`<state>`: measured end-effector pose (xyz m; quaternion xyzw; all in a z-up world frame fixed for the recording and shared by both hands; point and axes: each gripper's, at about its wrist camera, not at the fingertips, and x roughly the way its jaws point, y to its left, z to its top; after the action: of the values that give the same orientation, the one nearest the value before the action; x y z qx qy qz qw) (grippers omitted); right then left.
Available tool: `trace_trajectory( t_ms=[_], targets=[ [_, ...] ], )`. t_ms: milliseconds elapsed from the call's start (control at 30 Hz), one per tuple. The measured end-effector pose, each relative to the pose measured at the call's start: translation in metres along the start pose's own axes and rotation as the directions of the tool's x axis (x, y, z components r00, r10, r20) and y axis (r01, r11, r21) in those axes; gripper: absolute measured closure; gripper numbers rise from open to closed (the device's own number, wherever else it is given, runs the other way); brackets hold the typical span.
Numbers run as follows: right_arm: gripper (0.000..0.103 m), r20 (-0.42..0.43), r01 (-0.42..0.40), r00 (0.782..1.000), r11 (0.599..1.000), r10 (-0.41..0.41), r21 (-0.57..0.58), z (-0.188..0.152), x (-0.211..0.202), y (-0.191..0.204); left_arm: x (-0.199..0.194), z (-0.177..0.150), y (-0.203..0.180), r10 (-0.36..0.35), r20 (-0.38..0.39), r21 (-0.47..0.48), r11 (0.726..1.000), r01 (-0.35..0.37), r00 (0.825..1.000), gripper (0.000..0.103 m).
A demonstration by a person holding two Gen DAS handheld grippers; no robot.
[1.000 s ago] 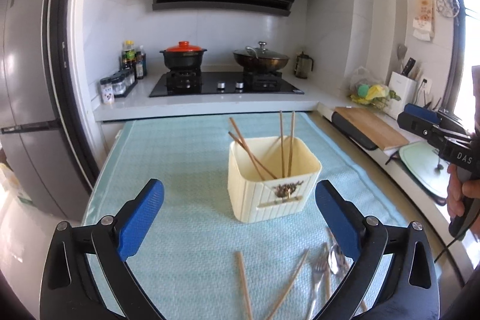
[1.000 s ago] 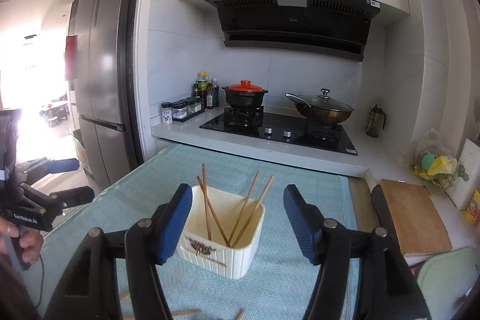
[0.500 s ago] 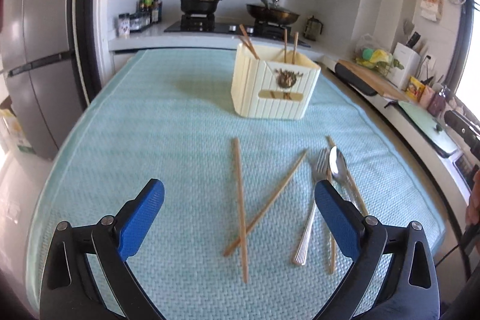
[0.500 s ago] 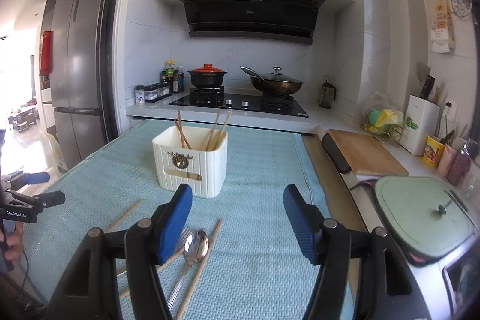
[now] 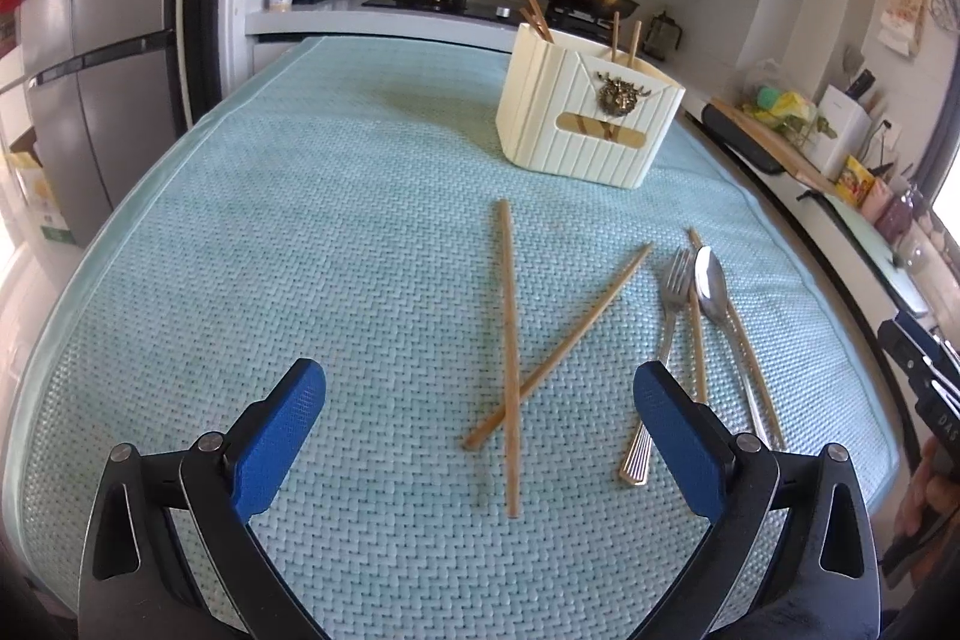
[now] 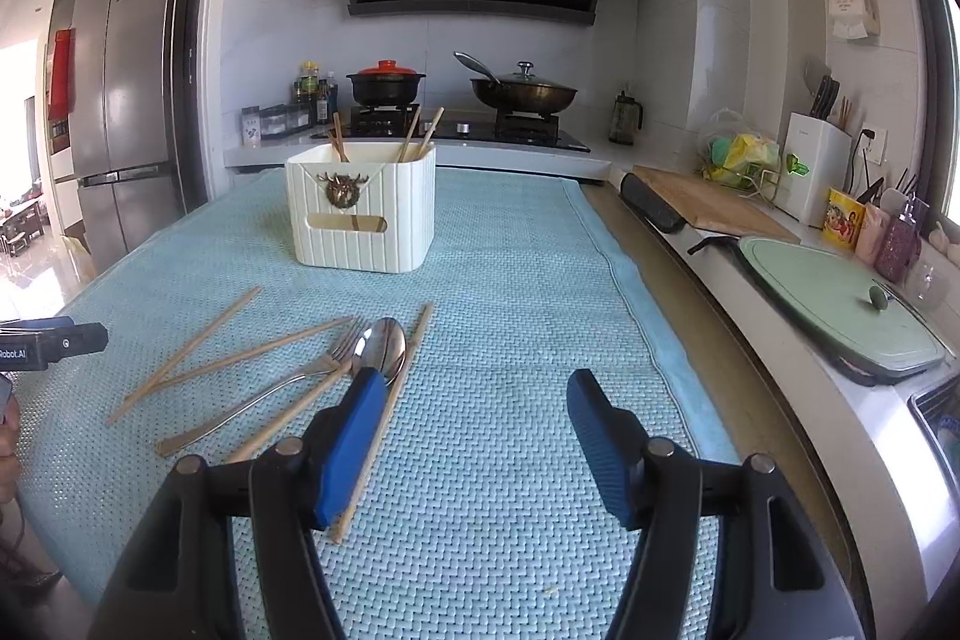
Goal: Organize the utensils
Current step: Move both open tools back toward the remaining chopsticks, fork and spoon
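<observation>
Both claws are wide open and hold nothing. The left claw (image 5: 474,430) hangs over two crossed chopsticks (image 5: 509,340) lying on the blue mat (image 5: 300,232) on the counter. The right claw (image 6: 471,436) is just beside the spoon (image 6: 381,349) and fork (image 6: 288,385). The white box (image 6: 363,214) stands farther back with some chopsticks already inside. The step looks like picking up a loose stick. Next, a claw should go down and close on one.
</observation>
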<state>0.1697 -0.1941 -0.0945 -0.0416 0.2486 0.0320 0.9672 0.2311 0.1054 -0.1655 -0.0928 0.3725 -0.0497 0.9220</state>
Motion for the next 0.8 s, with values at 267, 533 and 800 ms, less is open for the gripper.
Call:
trace_trajectory(
  t_ms=[267,533,800],
  targets=[
    [0.051,-0.053,-0.043,0.998,0.999,0.044,0.029,-0.007,0.007,0.004,-0.003,-0.005,0.003,0.023,0.017,0.014,1.0,-0.023,1.0,0.001],
    [0.064,-0.092,-0.064,0.993,0.997,0.068,0.041,-0.01,0.017,0.007,-0.004,-0.002,0.007,0.041,0.035,0.005,0.999,-0.041,0.999,0.001],
    [0.081,-0.167,-0.109,0.979,0.992,0.119,0.068,-0.01,0.045,0.005,-0.001,-0.002,0.014,0.061,0.033,-0.022,0.998,-0.061,0.998,0.001]
  ],
)
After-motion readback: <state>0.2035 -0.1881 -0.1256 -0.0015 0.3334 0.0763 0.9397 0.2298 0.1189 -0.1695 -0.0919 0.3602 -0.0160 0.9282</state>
